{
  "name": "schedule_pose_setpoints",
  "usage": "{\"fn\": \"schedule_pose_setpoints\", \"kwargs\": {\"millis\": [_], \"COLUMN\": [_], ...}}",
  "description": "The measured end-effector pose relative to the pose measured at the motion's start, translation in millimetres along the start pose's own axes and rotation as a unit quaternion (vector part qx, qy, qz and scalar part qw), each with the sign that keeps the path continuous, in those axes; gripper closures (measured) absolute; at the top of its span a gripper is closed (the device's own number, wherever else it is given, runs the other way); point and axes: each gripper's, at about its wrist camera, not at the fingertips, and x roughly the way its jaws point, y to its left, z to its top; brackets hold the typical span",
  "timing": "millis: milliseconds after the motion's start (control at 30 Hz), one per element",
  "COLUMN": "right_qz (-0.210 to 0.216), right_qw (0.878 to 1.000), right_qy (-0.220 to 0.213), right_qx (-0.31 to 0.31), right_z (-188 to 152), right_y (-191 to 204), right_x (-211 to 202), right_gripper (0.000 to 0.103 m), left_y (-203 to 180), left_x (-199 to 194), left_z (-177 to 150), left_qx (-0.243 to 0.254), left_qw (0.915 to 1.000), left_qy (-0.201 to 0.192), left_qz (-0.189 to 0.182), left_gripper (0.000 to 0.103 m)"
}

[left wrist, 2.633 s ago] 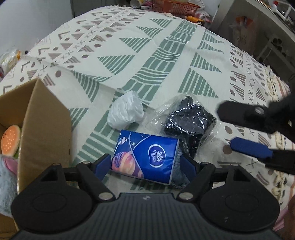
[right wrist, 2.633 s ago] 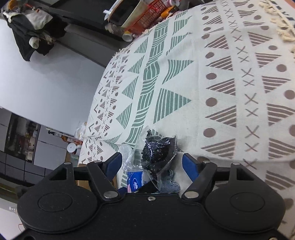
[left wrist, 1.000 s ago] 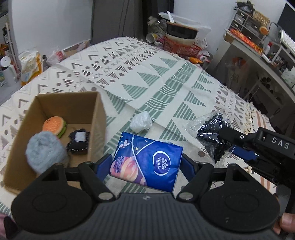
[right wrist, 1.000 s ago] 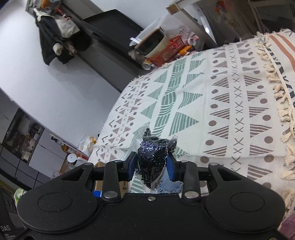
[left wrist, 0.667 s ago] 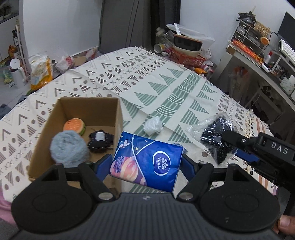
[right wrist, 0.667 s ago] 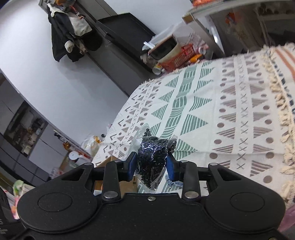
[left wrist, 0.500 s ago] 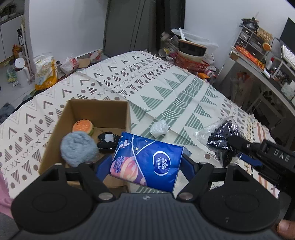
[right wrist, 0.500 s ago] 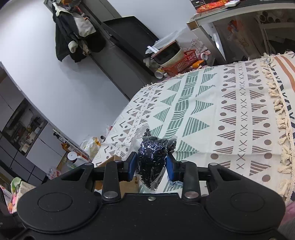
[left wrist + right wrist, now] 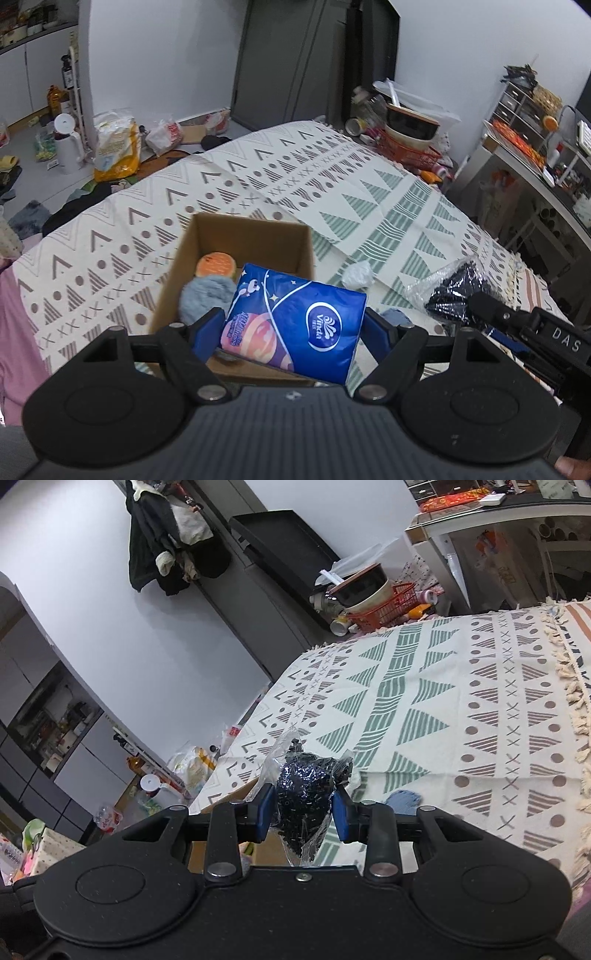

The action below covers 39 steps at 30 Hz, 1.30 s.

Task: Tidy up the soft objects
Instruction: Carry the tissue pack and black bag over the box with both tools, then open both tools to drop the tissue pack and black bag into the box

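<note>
Left wrist view had the left hand-held gripper [image 9: 295, 326] clamped on the blue tissue pack [image 9: 295, 323], held up over the near edge of the cardboard box [image 9: 251, 230]. Inside the box sat a grey fuzzy ball [image 9: 207, 295] and an orange round toy [image 9: 216, 266]; the pack hid the rest. Right hand-held gripper [image 9: 302, 810] was squeezed on a clear bag of dark stuff [image 9: 303, 797], contents hard to make out. White wad [image 9: 357, 274] and a blue scrap [image 9: 403, 800] lay on the patterned bed cover [image 9: 258, 184]. Compared to half a second back, the box sat more directly under the pack.
</note>
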Motion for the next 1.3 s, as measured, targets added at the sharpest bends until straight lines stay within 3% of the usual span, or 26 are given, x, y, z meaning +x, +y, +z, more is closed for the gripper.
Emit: {"fn": "schedule_pose_setpoints", "kwargs": {"millis": [333,800,1000,1300], "right_qz": [0.009,0.000,-0.003,-0.010], "right_qw": [0.999,0.997,0.996,0.994], "right_qy": [0.018,0.042,0.054,0.070], "right_qx": [-0.026,-0.062,-0.074,-0.079], "right_z": [-15.6,-37.4,-50.2,-59.8], "right_y": [38.0,77.6,90.2,101.5], "right_x": [14.1,41.3,53.3,64.3], "right_gripper": [0.070,0.070,0.070,0.070], "left_y": [41.6,86.0,109.5,116.1], "left_x": [1.7,32.9,40.9,32.7], "left_z": [6.8,0.4,-1.0,2.5], "left_qx": [-0.033,-0.075,-0.125,-0.114], "left_qw": [0.9994,0.9970,0.9910,0.9925], "left_qy": [0.002,0.022,0.035,0.023], "left_qz": [0.009,0.004,-0.033,-0.037], "left_gripper": [0.025,0.025,0.023,0.023]}}
